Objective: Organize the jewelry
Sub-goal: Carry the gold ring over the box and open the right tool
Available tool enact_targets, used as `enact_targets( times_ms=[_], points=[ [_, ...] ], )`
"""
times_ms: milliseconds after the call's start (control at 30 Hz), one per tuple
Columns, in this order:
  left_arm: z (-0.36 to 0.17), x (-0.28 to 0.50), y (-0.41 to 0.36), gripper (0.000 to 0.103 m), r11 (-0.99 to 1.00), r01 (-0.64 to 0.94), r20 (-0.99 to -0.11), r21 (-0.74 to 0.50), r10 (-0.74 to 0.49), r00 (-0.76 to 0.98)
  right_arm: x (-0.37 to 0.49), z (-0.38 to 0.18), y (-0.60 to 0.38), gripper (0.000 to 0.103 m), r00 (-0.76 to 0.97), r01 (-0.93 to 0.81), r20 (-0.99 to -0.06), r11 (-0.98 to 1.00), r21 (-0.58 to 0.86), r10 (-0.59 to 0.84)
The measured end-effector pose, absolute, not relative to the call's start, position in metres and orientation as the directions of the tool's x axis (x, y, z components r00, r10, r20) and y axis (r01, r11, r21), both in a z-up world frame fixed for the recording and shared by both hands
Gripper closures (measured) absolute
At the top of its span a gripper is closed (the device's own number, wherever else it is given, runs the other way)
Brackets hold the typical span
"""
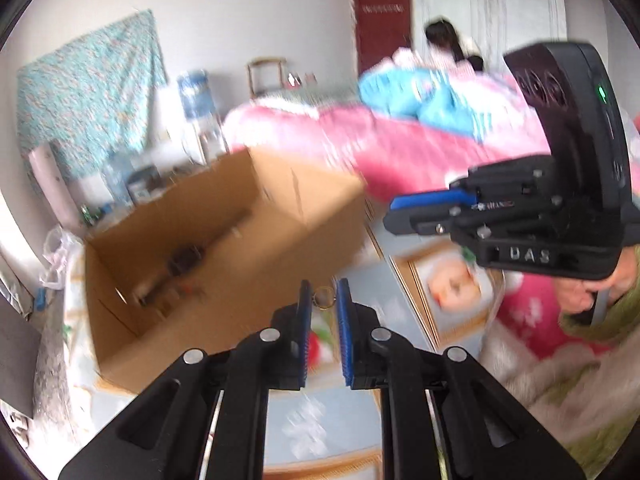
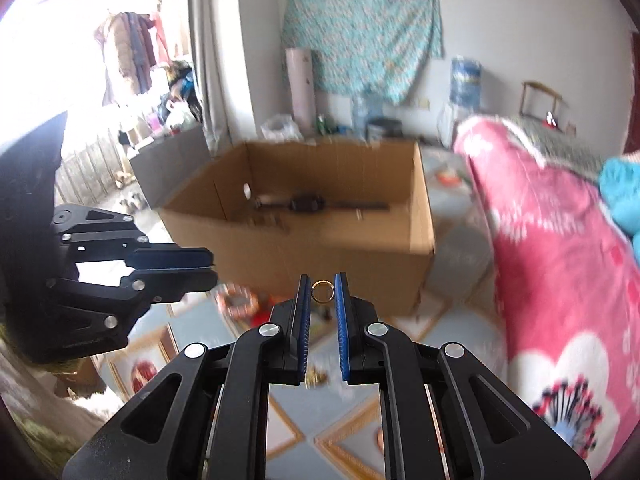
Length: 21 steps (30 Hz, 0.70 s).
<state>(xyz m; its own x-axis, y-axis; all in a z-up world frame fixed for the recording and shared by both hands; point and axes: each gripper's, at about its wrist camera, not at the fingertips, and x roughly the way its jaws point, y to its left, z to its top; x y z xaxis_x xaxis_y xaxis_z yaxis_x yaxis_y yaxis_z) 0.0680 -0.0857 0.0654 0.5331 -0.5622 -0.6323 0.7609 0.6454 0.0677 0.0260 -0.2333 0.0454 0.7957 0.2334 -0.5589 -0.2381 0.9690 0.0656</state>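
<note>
I hold a small gold ring (image 2: pixel 322 291) pinched between the narrow blue pads of my right hand-held gripper (image 2: pixel 322 294), another ring (image 1: pixel 323 297) likewise in my left hand-held gripper (image 1: pixel 323 300), both raised toward the open cardboard box (image 2: pixel 420 216), probably for dropping in.

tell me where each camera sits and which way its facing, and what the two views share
Left wrist: sits on the left tongs, looking forward along them at the cardboard box and pink bedding; a gold ring is pinched at the tips; the right tongs show at the right.
Right wrist: sits on the right tongs, facing the box's open top and the hanging teal cloth; a ring sits between its tips; the left tongs show at the left.
Shared: box, bedding, teal cloth, water jug.
</note>
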Motion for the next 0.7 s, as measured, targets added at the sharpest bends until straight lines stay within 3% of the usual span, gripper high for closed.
enact_targets(
  times_ms=[133, 467, 700],
  points=[
    [0.075, 0.113, -0.086, 0.091, 0.682, 0.731, -0.626, 0.016, -0.564, 0.539, 0.071, 0.064, -0.233, 0.093, 0.790, -0.307, -0.527, 0.946, 0.103, 0.314],
    [0.043, 0.239, -0.095, 0.091, 0.768, 0.608, -0.791, -0.200, -0.493, 0.362, 0.219, 0.037, -0.227, 0.093, 0.547, -0.312, -0.744, 0.918, 0.244, 0.383],
    [0.028, 0.260, -0.094, 0.091, 0.816, 0.524, -0.816, -0.247, -0.466, 0.341, 0.231, 0.027, -0.235, 0.088, 0.552, -0.264, -0.751, 0.930, 0.255, 0.363]
  ],
)
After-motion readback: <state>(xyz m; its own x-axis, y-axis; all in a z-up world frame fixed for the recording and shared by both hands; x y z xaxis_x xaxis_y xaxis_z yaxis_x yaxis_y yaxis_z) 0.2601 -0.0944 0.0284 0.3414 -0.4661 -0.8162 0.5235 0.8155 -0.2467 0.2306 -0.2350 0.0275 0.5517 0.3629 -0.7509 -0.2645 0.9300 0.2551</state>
